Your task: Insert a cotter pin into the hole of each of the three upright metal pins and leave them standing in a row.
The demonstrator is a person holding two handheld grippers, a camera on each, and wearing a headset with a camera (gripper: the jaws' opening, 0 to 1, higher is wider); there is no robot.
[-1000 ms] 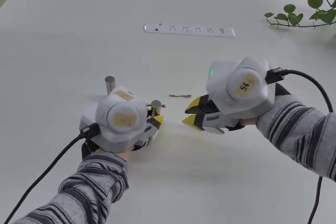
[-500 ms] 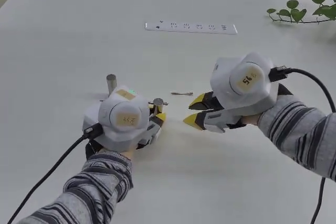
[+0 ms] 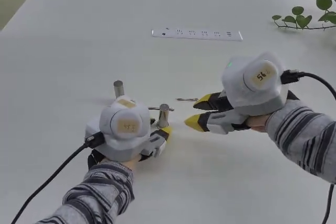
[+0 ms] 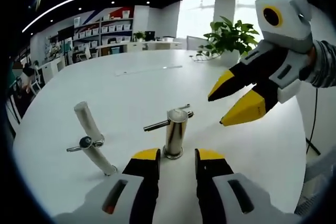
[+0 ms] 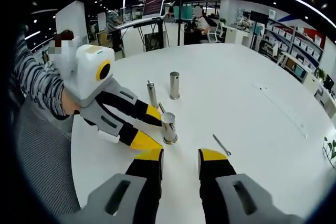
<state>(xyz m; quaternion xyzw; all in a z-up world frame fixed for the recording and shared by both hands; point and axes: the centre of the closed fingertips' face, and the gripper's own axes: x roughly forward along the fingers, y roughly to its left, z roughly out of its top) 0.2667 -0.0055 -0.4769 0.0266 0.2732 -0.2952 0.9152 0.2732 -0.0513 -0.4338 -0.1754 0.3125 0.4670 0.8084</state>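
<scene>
A steel pin [image 3: 164,116] stands upright between my grippers with a cotter pin [image 3: 155,108] through its top, also clear in the left gripper view [image 4: 175,131]. My left gripper [image 3: 161,137] is open just short of this pin's base, not touching it. My right gripper [image 3: 197,112] is open to the pin's right, with nothing between its tips. A bare upright pin [image 3: 118,88] stands further back. A third pin [image 4: 98,157], with a cotter pin [image 4: 82,142] in it, stands to the left in the left gripper view. One loose cotter pin [image 3: 186,99] lies flat by the right gripper.
A white power strip [image 3: 197,34] lies across the far side of the white table [image 3: 79,40]. Leaves of a potted plant [image 3: 310,17] reach in at the far right. Cables trail back from both grippers towards me.
My left gripper has drawn back from the nearest pin, which now stands free with the cotter pin in it. The right gripper stays beside it. The head camera has shifted.
</scene>
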